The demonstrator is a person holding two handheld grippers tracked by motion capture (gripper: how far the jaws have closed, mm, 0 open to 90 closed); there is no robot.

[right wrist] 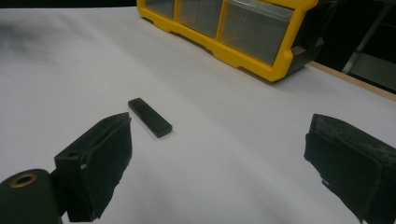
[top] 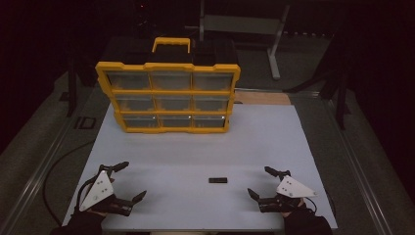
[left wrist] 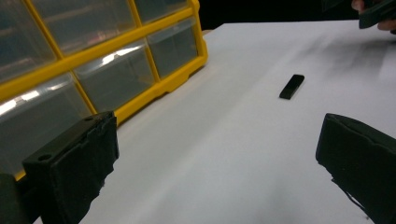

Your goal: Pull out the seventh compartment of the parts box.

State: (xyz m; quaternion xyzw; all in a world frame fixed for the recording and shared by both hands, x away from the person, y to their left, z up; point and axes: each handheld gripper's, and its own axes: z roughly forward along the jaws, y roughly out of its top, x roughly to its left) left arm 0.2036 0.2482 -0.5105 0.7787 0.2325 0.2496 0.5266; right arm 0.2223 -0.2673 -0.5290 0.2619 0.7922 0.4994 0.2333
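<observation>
The small black bar (top: 218, 180) lies flat on the white tabletop (top: 195, 147), nearer your right hand-held gripper (top: 268, 183), whose jaws stand apart beside it, ready to close. Your left hand-held gripper (top: 128, 180) waits apart too. The yellow organizer case (top: 169, 95) stands upright beyond, probably its destination.

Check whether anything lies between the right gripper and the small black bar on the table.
Nothing visible does. The right gripper is open, and only bare white table lies between it and the small black bar. The yellow organizer case stands farther back, out of that path.
</observation>
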